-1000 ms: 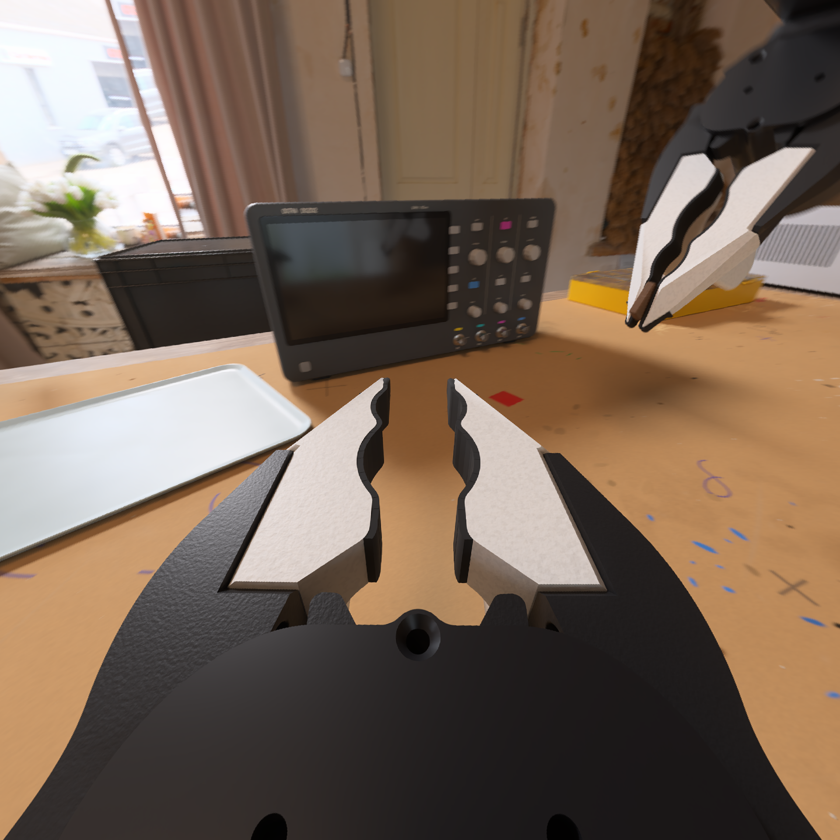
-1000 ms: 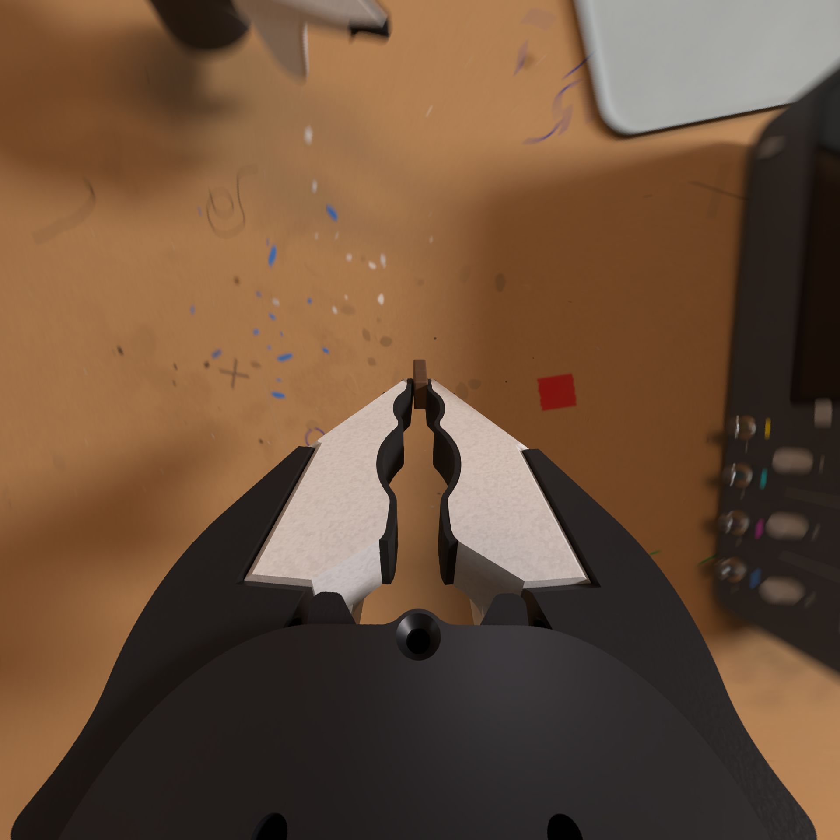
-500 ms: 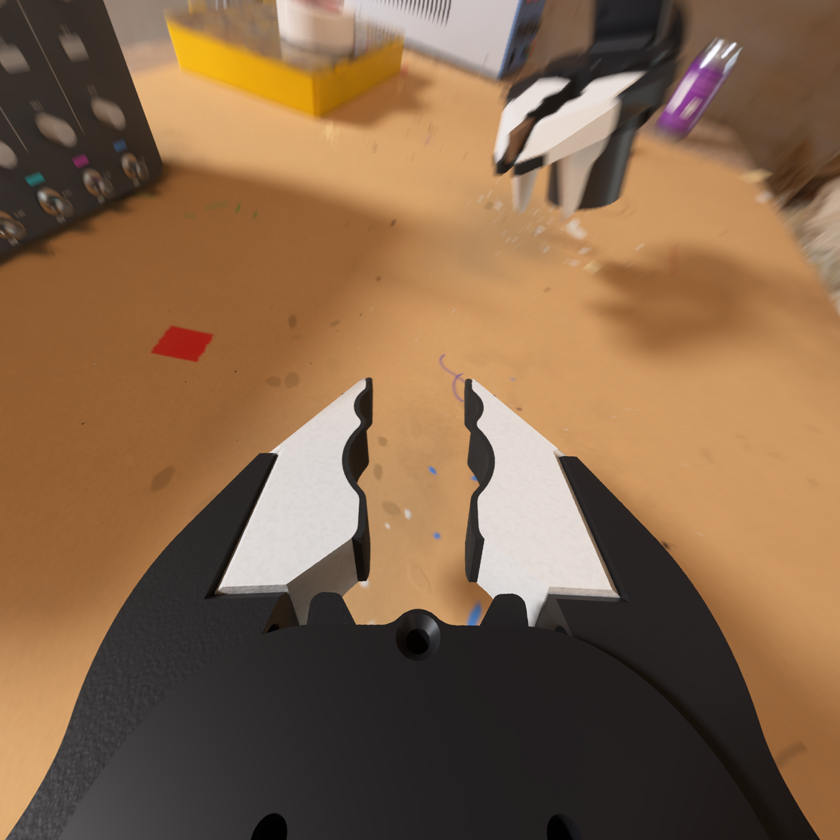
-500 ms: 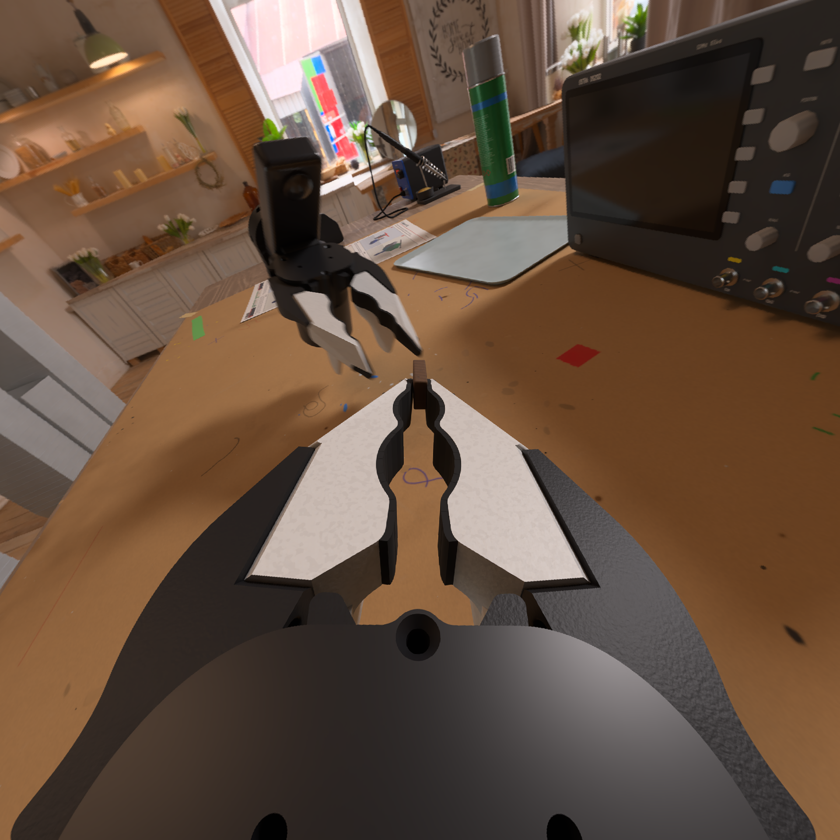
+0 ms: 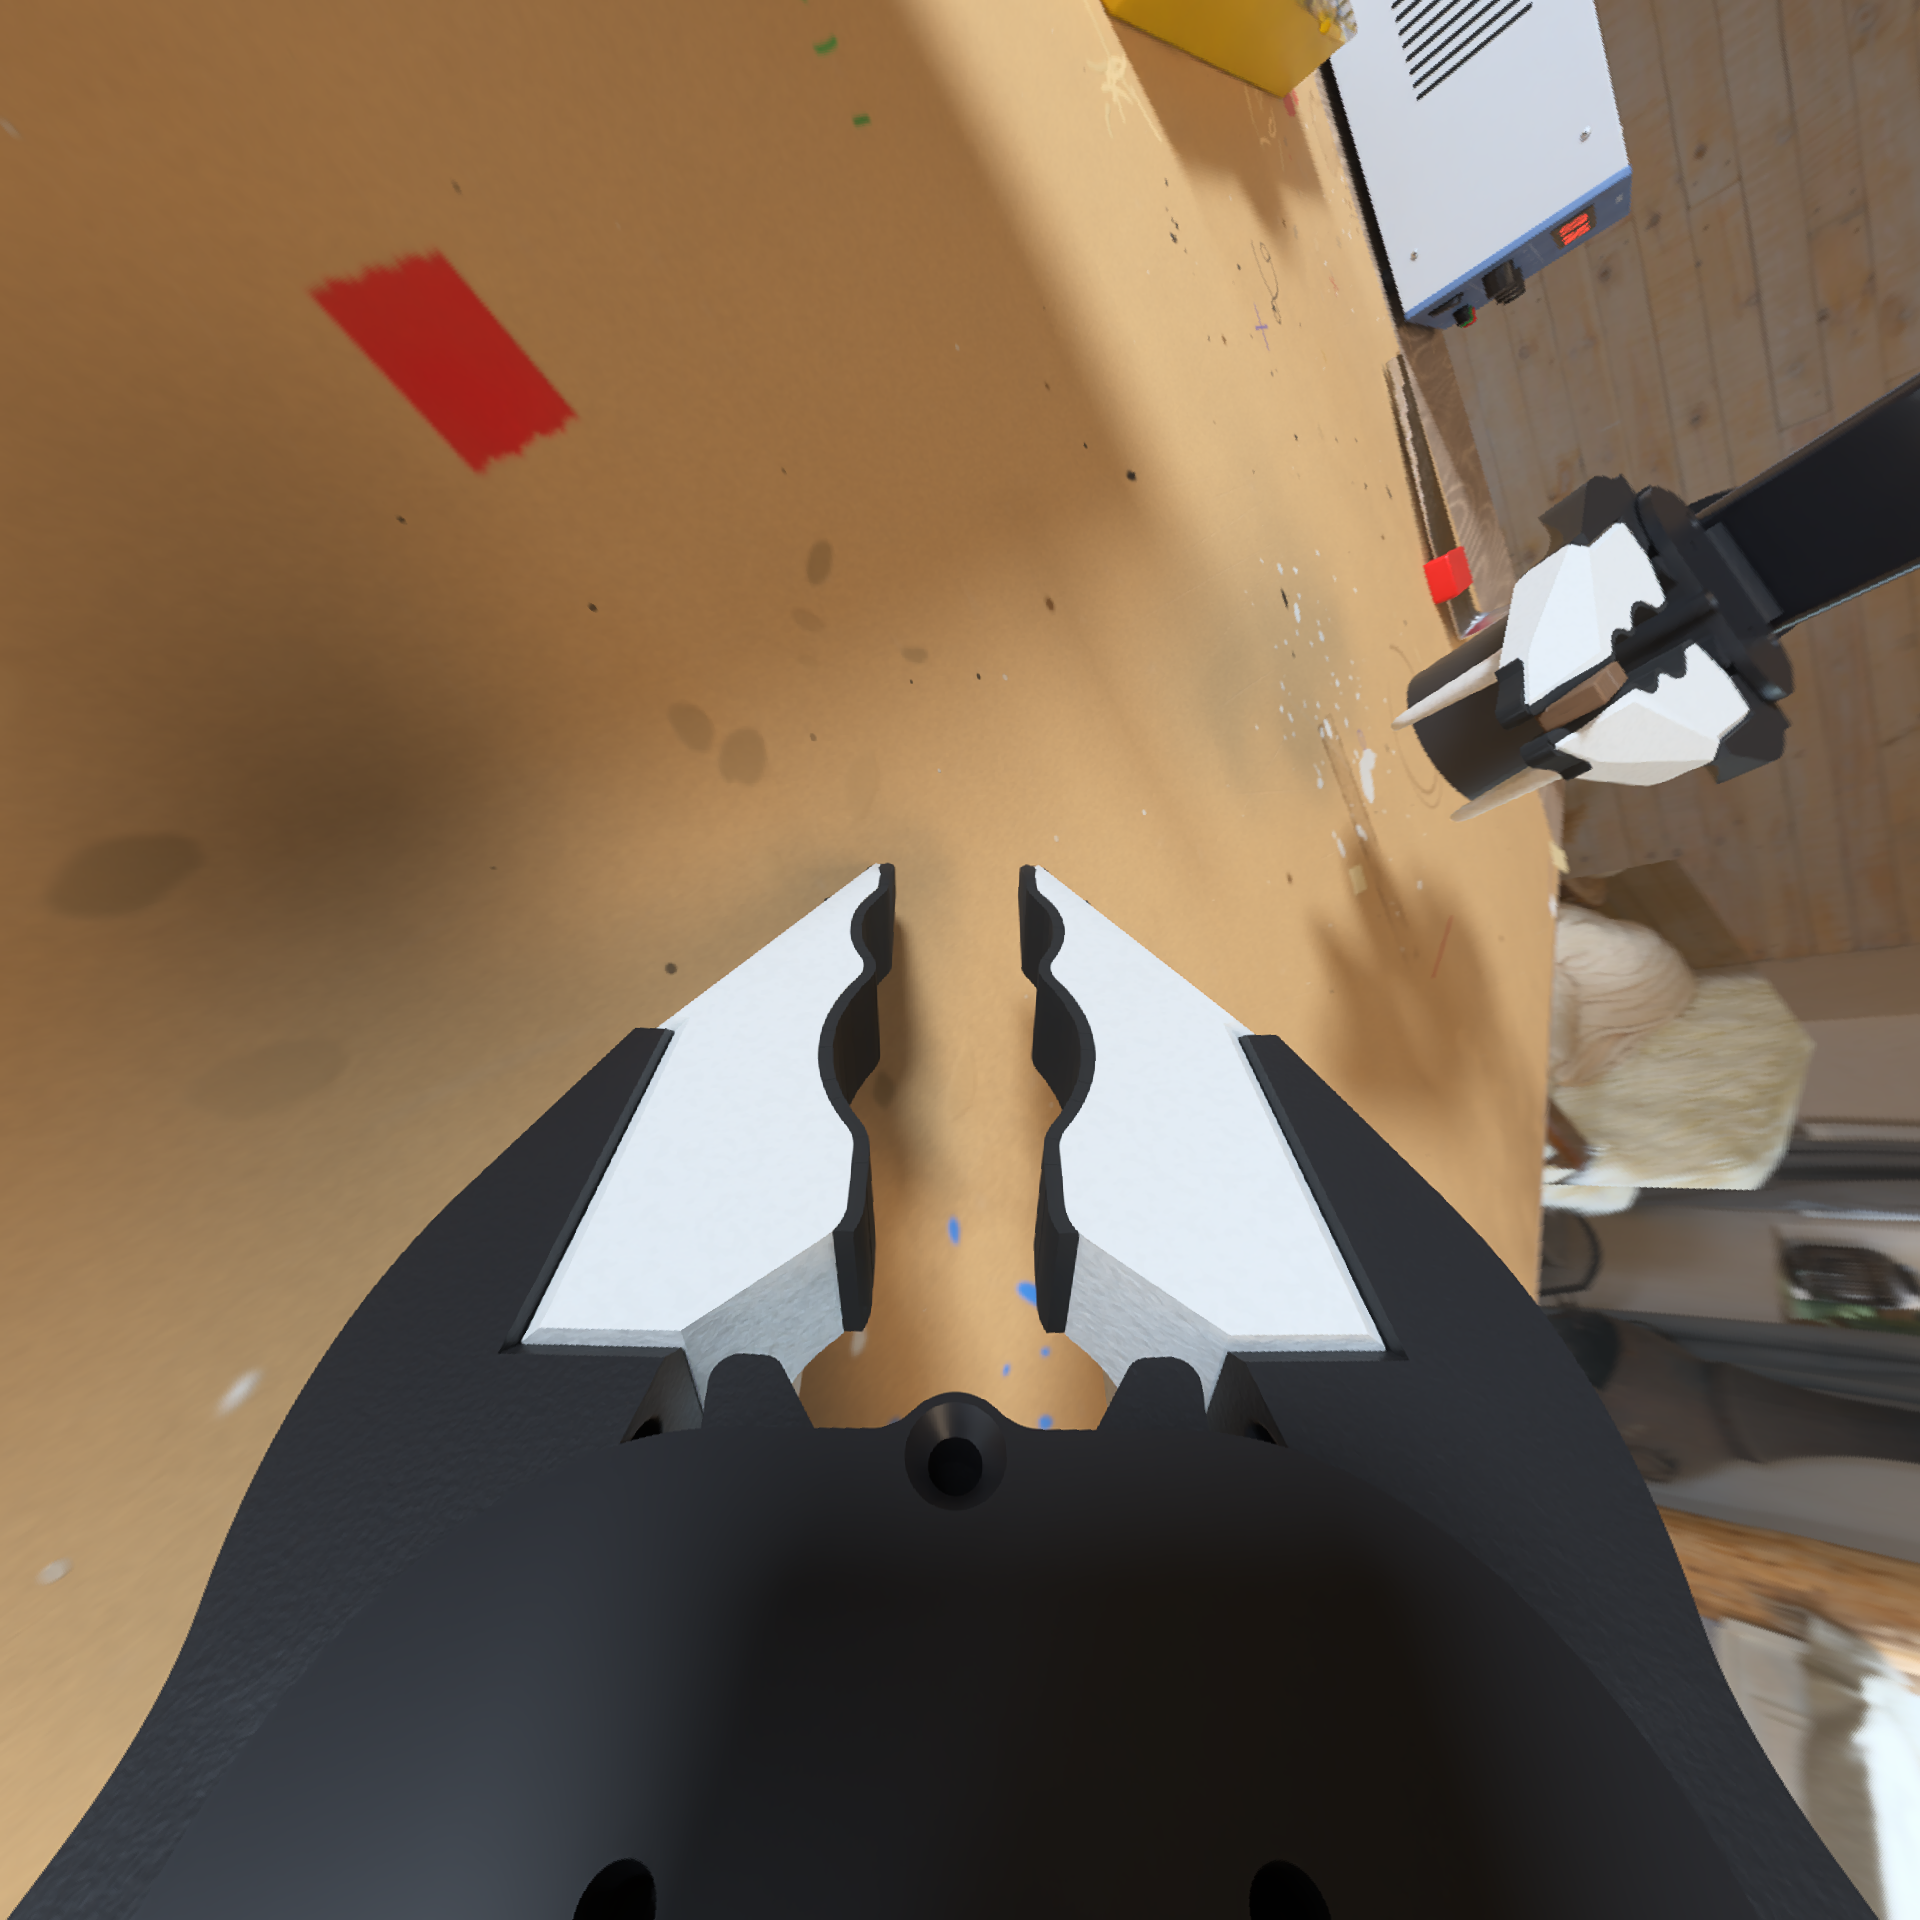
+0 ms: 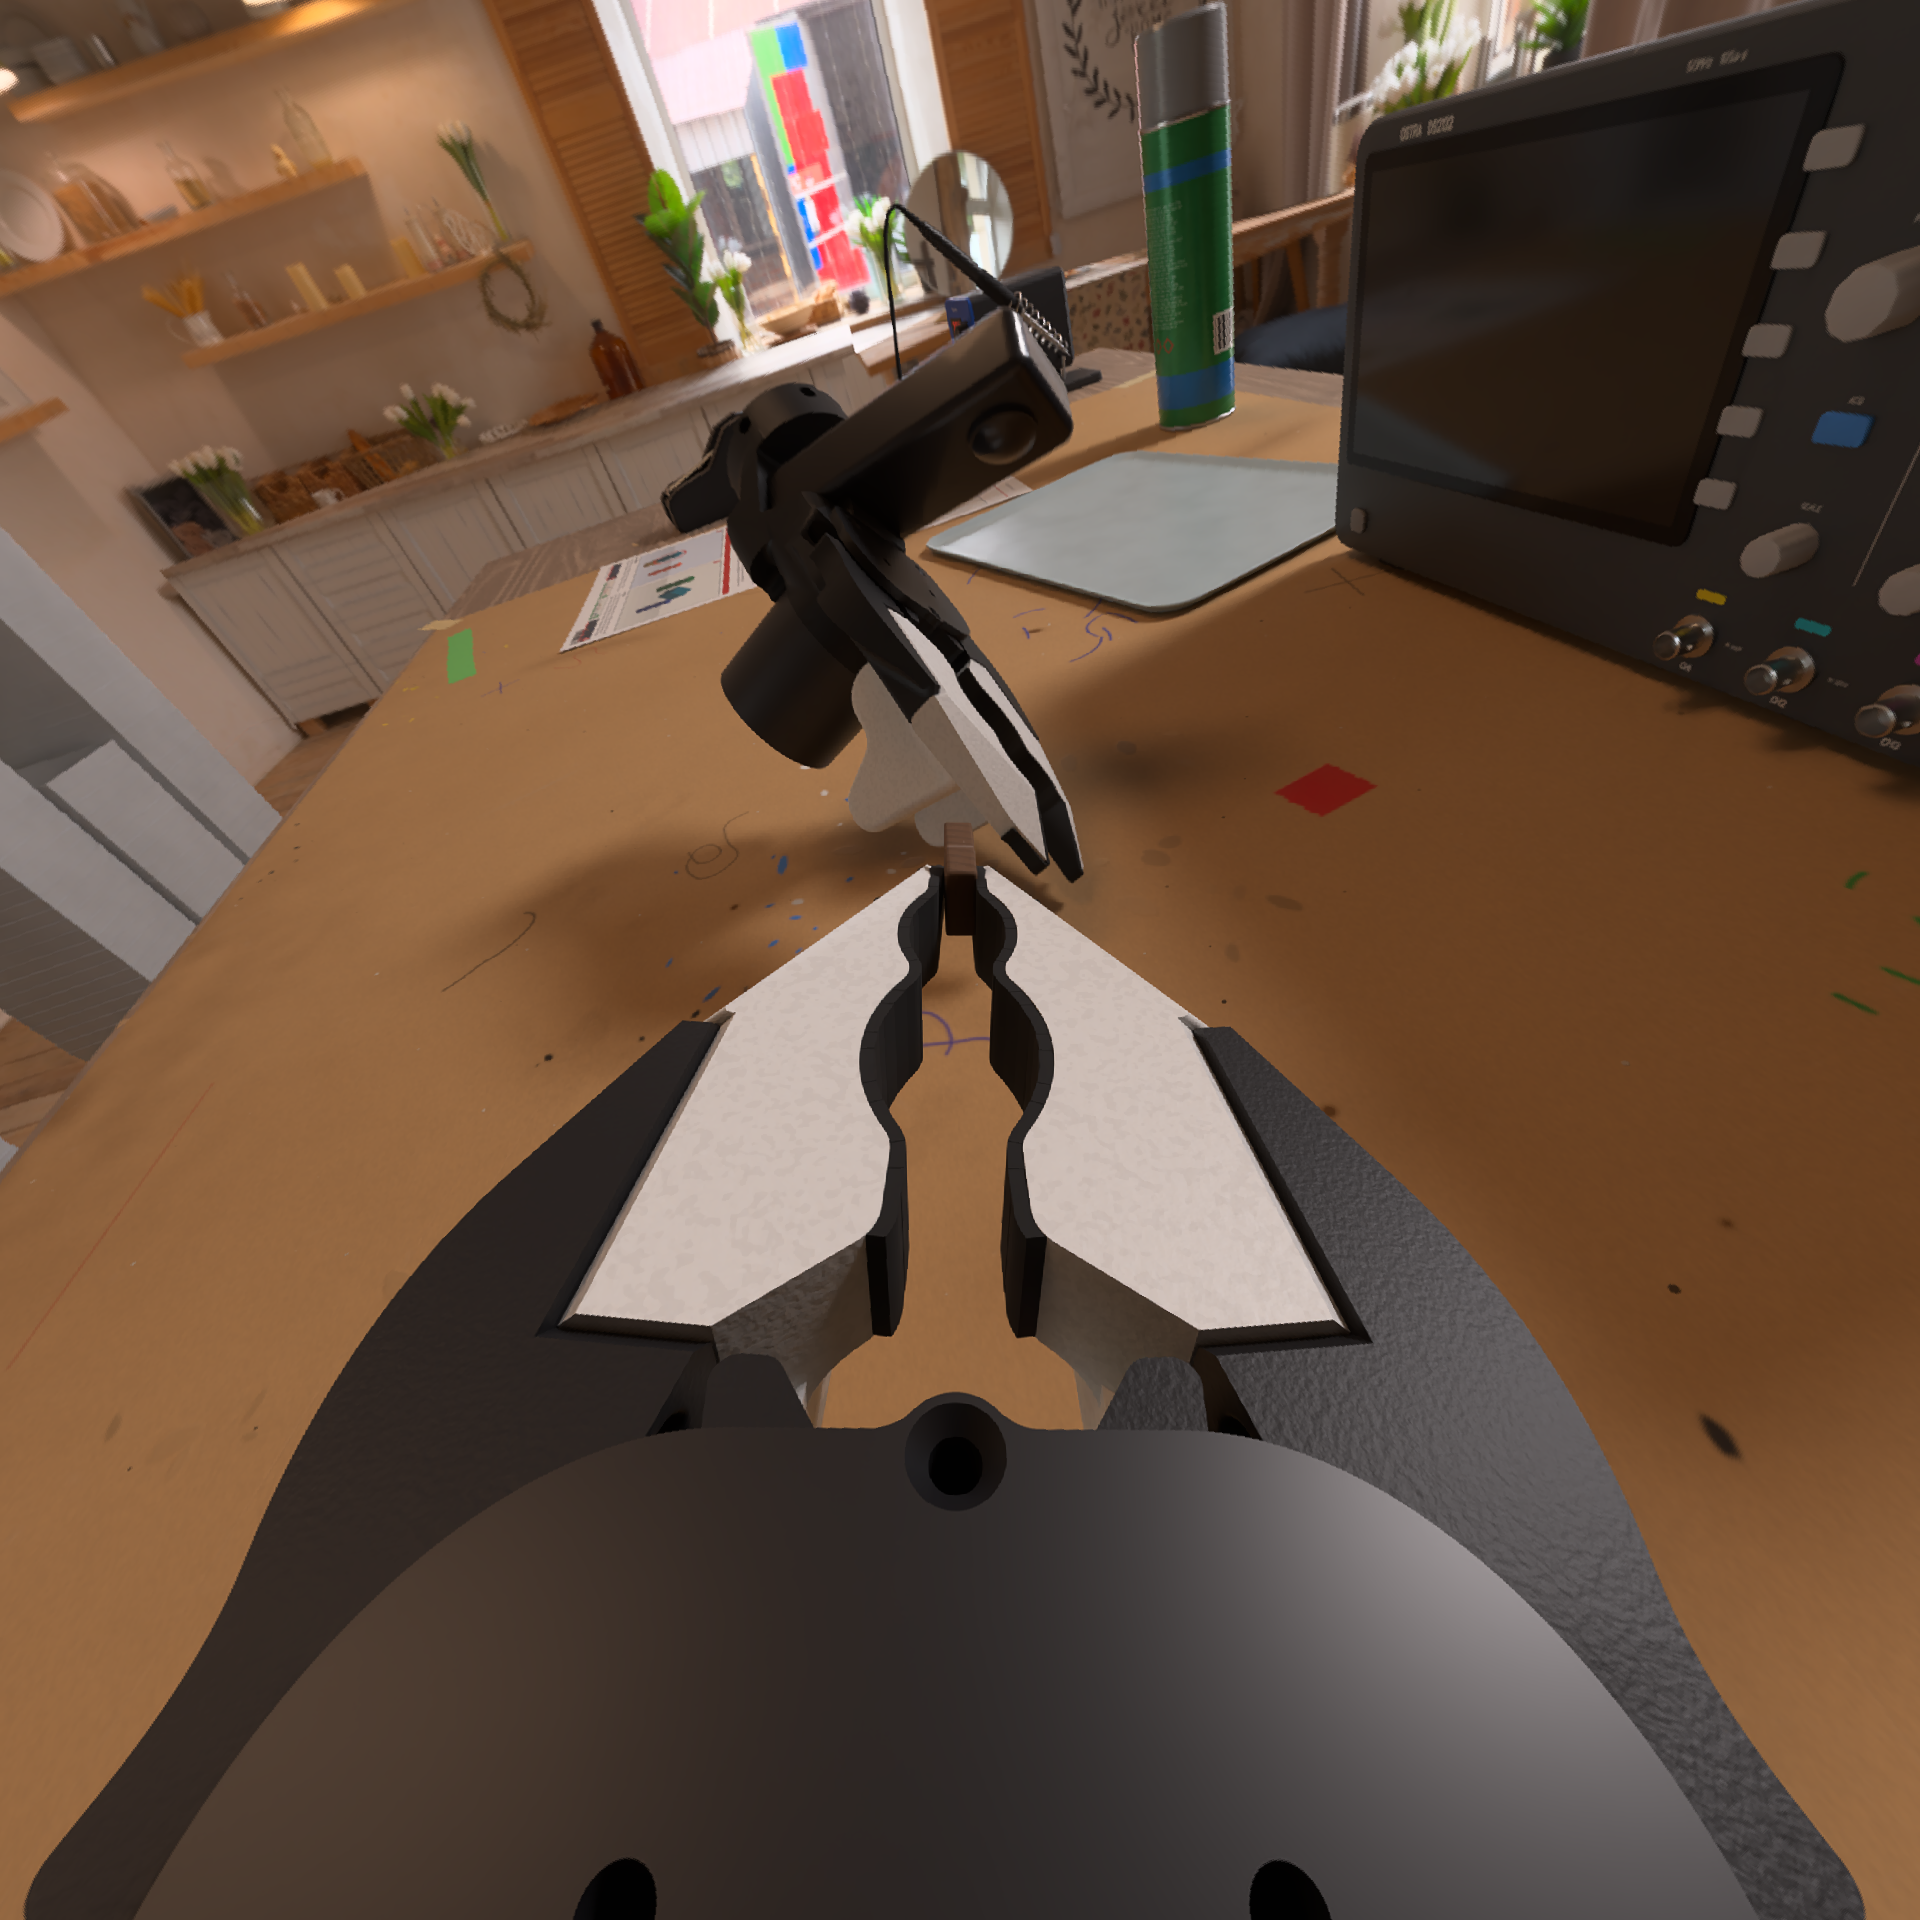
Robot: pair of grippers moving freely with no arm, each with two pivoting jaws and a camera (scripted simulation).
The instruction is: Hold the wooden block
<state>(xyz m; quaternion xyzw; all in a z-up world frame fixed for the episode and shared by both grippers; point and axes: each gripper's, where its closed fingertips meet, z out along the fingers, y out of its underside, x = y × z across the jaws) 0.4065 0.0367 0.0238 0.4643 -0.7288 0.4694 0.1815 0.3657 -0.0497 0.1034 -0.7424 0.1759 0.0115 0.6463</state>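
The wooden block (image 6: pixel 958 847) is a small dark brown piece pinched upright between the tips of my right gripper (image 6: pixel 958 894), which is held above the brown table (image 6: pixel 1455 1039). My left gripper (image 5: pixel 956 875) is open and empty, pointing down at the table. In the right wrist view the left gripper (image 6: pixel 1049 860) hangs tilted just beyond and right of the block, its tips close to it but apart. In the left wrist view the right gripper (image 5: pixel 1538 717) shows at the right with the block (image 5: pixel 1587 696) between its fingers.
A red tape patch (image 6: pixel 1325 788) lies on the table, also in the left wrist view (image 5: pixel 447 358). An oscilloscope (image 6: pixel 1621 364), a grey tray (image 6: pixel 1132 525) and a green spray can (image 6: pixel 1184 239) stand behind. A white box (image 5: pixel 1486 156) sits near the table edge (image 5: pixel 1496 935).
My left gripper has tipped down toward the table and moved much closer to the right gripper's tips, its gap a little narrower. The right gripper keeps its hold on the block.
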